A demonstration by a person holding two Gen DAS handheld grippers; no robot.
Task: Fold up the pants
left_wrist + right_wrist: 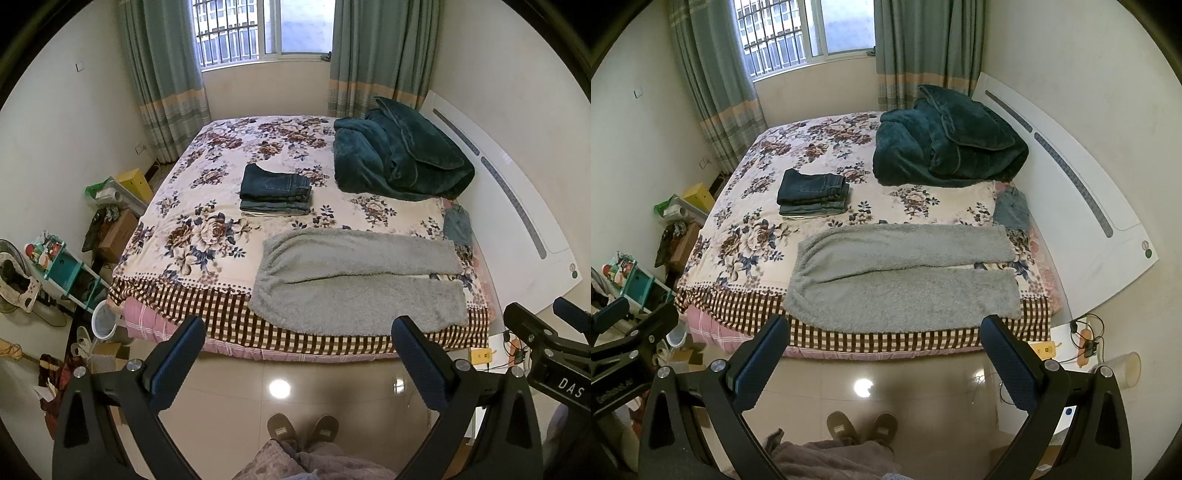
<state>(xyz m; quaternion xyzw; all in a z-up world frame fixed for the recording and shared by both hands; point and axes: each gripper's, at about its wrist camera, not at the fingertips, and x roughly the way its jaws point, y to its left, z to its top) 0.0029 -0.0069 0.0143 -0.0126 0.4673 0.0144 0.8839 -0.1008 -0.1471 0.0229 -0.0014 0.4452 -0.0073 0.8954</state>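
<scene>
We hold both grippers above the tiled floor, short of the bed's near edge. Our left gripper has its jaws spread wide with nothing between them, and our right gripper is just as wide apart and empty.

The grey fleece pants lie flat along the near edge of the bed, waistband toward the left, the two legs stretching side by side toward the headboard end on the right, with a narrow gap opening between them near the cuffs. The near leg hangs slightly over the checked border of the floral bedspread.

Farther back, near the middle of the bed, sits a stack of folded jeans. A dark green blanket is heaped at the far right corner, against the white headboard.
</scene>
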